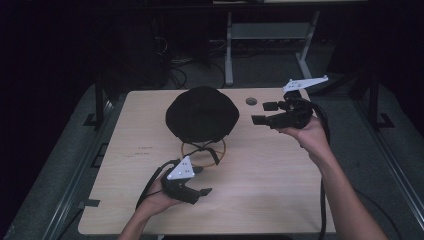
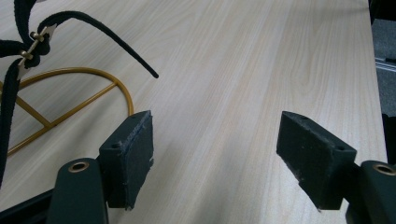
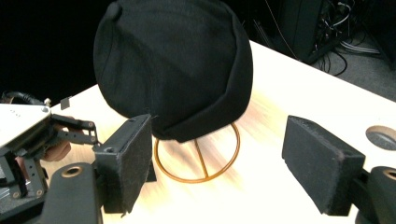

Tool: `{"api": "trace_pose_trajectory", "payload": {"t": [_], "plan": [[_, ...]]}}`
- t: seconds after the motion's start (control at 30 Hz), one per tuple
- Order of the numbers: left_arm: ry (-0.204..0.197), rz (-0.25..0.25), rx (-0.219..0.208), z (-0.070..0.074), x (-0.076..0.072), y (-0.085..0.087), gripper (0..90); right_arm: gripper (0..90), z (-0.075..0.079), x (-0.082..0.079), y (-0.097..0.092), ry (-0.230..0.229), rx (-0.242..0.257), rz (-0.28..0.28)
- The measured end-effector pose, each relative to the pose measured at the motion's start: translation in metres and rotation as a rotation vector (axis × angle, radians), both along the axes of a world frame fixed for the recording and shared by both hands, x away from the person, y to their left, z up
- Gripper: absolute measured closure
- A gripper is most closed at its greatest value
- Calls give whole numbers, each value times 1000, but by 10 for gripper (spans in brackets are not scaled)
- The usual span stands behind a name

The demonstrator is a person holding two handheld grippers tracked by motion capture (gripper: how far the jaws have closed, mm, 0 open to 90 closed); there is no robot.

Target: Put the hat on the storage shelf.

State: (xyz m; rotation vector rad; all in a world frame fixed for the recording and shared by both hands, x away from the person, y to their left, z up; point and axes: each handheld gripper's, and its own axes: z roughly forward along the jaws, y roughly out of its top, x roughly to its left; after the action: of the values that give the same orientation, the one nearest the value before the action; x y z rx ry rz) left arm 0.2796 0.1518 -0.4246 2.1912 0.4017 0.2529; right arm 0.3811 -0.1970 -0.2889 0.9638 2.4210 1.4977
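At the near edge of the bench point(image 1: 280, 200), the left claw point(image 1: 201, 181) rests low in a person's hand, its jaws apart with nothing between them, just in front of the stand point(image 1: 203, 150). A black strap point(image 2: 112, 39) with a small brass buckle trails over the wood beside the stand's gold wire ring.

Past it, near the middle of the bench, a black cap point(image 1: 202, 114) sits on the stand. The cap is round and soft-crowned, matte dark cloth with a button at the top and a folded band along its lower edge; it covers the stand's top and leaves the ring base showing below.

To the right of the cap and raised off the wood, the right claw point(image 1: 265, 113) points toward it, jaws wide apart, clear of the cloth. Just behind that claw, a round hole point(image 1: 251, 101) pierces the bench.
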Motion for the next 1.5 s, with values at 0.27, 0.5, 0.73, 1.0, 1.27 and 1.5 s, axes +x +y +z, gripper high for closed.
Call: {"api": "trace_pose_trajectory", "payload": {"t": [0.27,0.5,0.73,1.0,1.27,1.5], "plan": [[5,4,-3,0,0,1,269,215,-10,-8,-13,12,-1,-23],[3,7,-3,0,0,2,267,208,-18,-13,-21,26,-4,-30],[4,9,-5,0,1,2,266,196,-33,-19,-29,49,-10,-38],[4,12,-5,0,1,3,266,191,-46,-26,-39,65,-8,-53],[6,17,-8,-1,1,4,265,188,-59,-33,-49,83,-2,-70],[9,22,-4,-1,2,5,265,186,-68,-38,-55,91,0,-80]]}}
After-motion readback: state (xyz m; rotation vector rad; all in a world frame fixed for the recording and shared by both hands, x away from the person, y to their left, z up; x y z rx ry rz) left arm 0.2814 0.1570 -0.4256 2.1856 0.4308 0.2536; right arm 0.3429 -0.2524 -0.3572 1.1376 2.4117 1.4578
